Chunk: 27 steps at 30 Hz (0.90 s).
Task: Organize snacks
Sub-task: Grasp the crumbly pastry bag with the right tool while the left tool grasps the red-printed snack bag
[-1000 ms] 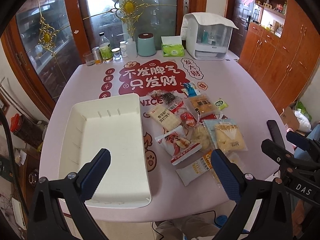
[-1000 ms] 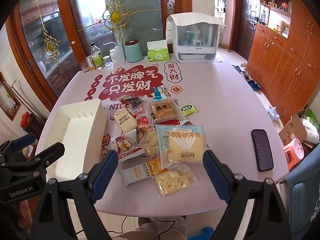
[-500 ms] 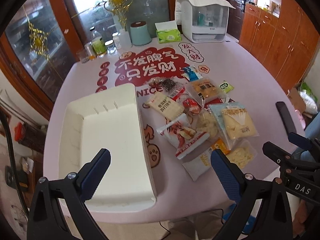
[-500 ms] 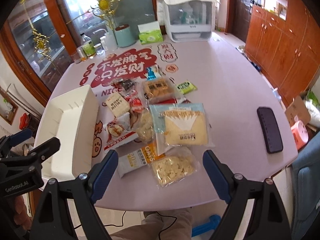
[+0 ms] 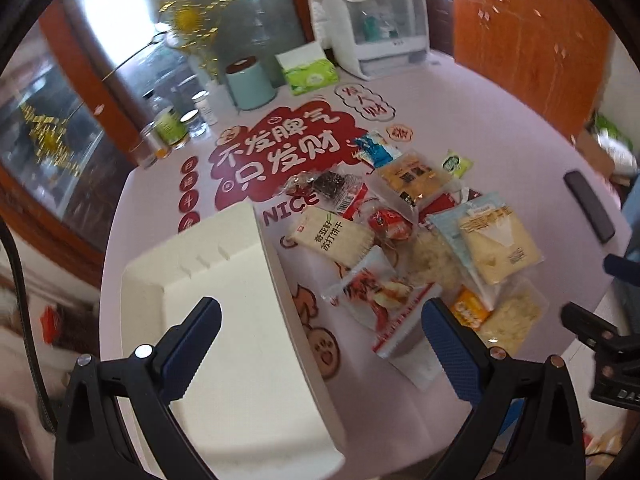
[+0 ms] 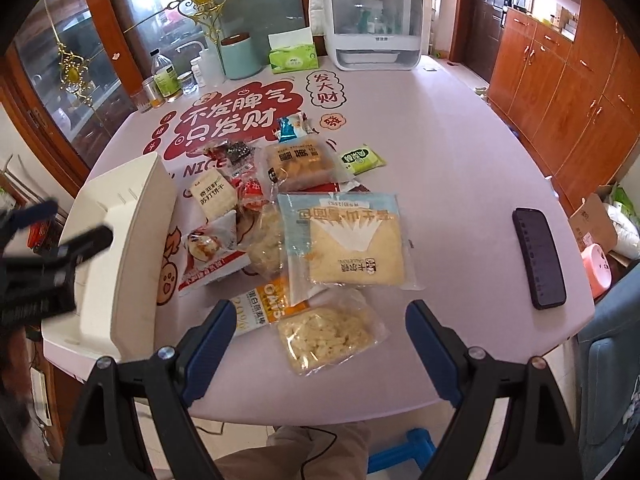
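Observation:
An empty white bin [image 5: 224, 312] stands at the table's left; it also shows in the right wrist view [image 6: 120, 240]. Several snack packets lie in a pile right of it: a red-and-white pack [image 5: 380, 292], a cracker pack [image 5: 334, 236], a big blue-and-yellow toast pack [image 6: 348, 240], an orange oats bar [image 6: 260, 308] and a clear pack of pale pieces [image 6: 332, 332]. My left gripper [image 5: 320, 340] is open above the bin's right wall. My right gripper [image 6: 316, 332] is open, over the clear pack at the front edge.
A black phone [image 6: 538, 258] lies on the table's right. At the back stand a white appliance [image 6: 368, 20], a green tissue box [image 6: 292, 58], a teal canister [image 6: 238, 56] and bottles [image 6: 166, 76]. Wooden cabinets [image 6: 560, 80] line the right wall.
Both grippers have moved forward and lower toward the table. The left gripper has swung right, from over the bin toward the snack pile. Both stay open and empty.

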Each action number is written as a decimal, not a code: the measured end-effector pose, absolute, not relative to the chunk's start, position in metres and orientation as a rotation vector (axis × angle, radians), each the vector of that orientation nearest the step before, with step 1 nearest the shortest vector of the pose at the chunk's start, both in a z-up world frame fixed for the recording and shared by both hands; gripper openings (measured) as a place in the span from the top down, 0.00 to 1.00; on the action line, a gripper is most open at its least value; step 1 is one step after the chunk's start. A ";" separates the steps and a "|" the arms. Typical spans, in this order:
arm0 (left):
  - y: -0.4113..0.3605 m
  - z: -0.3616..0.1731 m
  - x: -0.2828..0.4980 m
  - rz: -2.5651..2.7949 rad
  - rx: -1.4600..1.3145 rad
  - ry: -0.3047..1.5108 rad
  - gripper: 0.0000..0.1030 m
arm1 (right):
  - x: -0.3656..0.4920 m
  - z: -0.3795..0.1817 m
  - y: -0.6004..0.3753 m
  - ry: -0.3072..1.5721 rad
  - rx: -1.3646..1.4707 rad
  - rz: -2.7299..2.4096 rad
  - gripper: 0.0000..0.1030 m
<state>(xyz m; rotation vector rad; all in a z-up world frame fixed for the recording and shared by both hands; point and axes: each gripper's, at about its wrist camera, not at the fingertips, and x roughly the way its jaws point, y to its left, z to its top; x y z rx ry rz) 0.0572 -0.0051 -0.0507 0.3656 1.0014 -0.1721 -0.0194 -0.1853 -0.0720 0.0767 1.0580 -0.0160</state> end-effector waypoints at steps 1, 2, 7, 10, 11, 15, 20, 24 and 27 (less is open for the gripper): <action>-0.007 -0.055 0.065 -0.194 0.383 1.013 0.03 | -0.020 -0.076 -0.187 1.060 0.067 -0.019 0.15; -0.008 -0.059 0.072 -0.201 0.395 1.025 0.03 | -0.020 -0.080 -0.189 1.062 0.062 -0.025 0.15; -0.017 -0.083 0.096 -0.268 0.463 1.102 0.03 | -0.020 -0.104 -0.202 1.097 0.099 -0.032 0.15; -0.027 -0.097 0.101 -0.315 0.507 1.132 0.03 | -0.019 -0.119 -0.210 1.130 0.141 -0.026 0.15; -0.031 -0.102 0.102 -0.335 0.524 1.140 0.03 | -0.020 -0.123 -0.211 1.134 0.146 -0.019 0.15; -0.047 -0.121 0.103 -0.392 0.608 1.174 0.03 | -0.018 -0.139 -0.209 1.158 0.130 -0.017 0.15; -0.057 -0.142 0.107 -0.413 0.662 1.227 0.03 | -0.016 -0.153 -0.203 1.174 0.137 0.016 0.15; -0.058 -0.154 0.115 -0.418 0.633 1.276 0.03 | -0.014 -0.162 -0.195 1.177 0.104 0.035 0.15; -0.059 -0.163 0.121 -0.408 0.626 1.309 0.03 | -0.012 -0.170 -0.187 1.180 0.052 0.038 0.15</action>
